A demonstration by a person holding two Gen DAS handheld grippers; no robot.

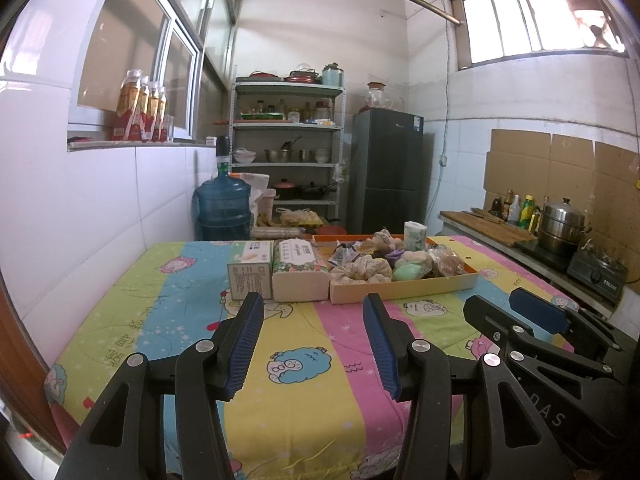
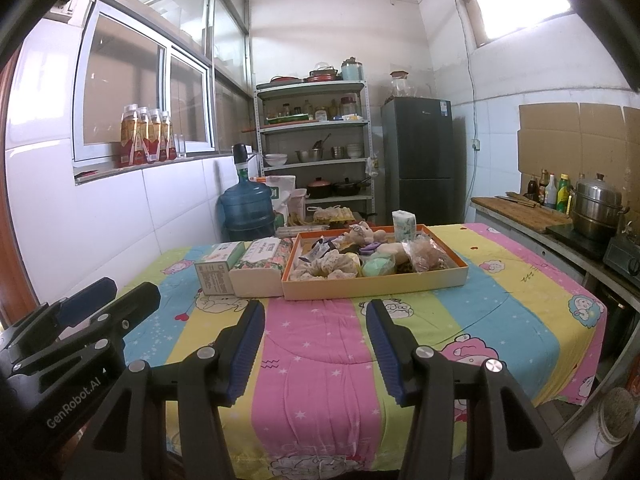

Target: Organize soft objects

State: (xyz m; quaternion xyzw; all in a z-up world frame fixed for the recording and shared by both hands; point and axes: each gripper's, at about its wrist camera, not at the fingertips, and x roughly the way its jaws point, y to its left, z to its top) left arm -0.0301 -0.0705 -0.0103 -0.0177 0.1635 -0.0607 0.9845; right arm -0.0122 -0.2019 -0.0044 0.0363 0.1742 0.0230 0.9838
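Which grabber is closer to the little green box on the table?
Left. The left gripper sits almost straight in front of the green box, which stands further back. The right gripper is off to the box's right side, further away.

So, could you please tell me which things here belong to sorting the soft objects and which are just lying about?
For the job:
- orange tray
- floral scrunchie
- green sponge
- plush toy
- tissue pack

Lying about:
- water jug
- steamer pot
- fridge
- sill bottles
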